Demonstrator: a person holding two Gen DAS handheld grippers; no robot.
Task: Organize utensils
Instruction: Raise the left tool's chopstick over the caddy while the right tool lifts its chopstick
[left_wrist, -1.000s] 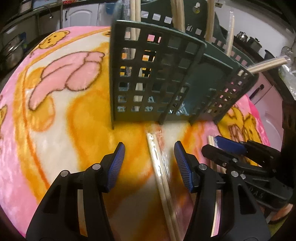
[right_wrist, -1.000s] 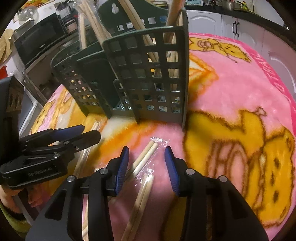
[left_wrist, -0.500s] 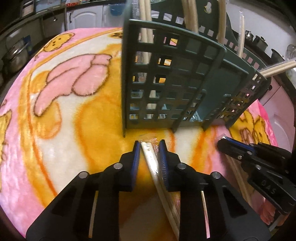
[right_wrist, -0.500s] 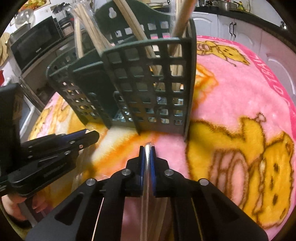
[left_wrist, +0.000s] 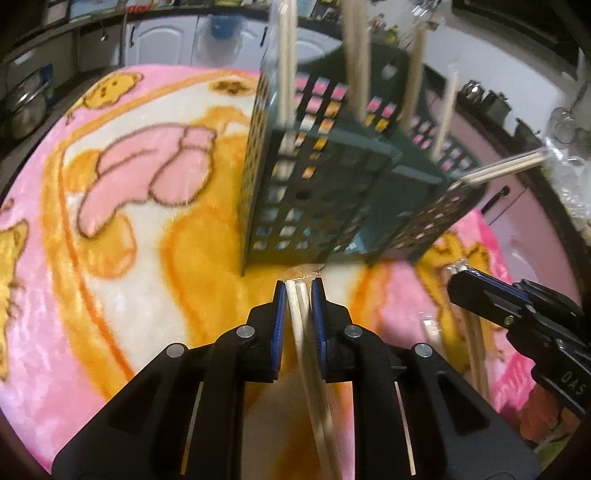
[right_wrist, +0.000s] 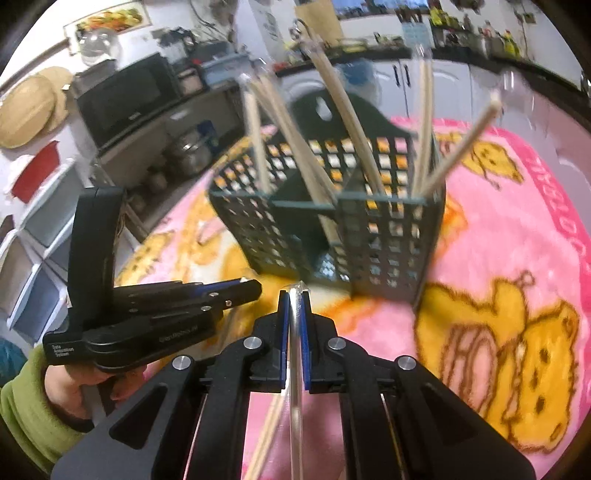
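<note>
A pair of pale wooden chopsticks in a clear plastic sleeve (left_wrist: 301, 314) is seen between the blue pads of the left tongs (left_wrist: 298, 291), which are closed on it near its far end. The sticks run back toward the camera between the two black arms, and the crinkled tip of the sleeve sticks out just beyond the pads. A second wrapped pair of pale chopsticks (right_wrist: 294, 332) is gripped edge-on by the right tongs (right_wrist: 294, 299), which are closed on it as well; only a thin clear strip is shown between the pads.

The dark green plastic utensil holder with square holes (left_wrist: 332, 184) stands just beyond both tongs on the pink and orange plush blanket with cartoon bears (left_wrist: 110, 221). Several more pale chopsticks (right_wrist: 340, 122) stand tilted in its compartments. In the left wrist view the sleeve tip lies close to the near bottom edge of the holder; whether it touches cannot be told.

The right tongs are seen at the right of the left view, and loose chopsticks on the blanket (left_wrist: 476, 343) lie beneath them. To the left of the holder a wide stretch of blanket is seen. Behind it white kitchen cabinets (left_wrist: 162, 44) are seen.
</note>
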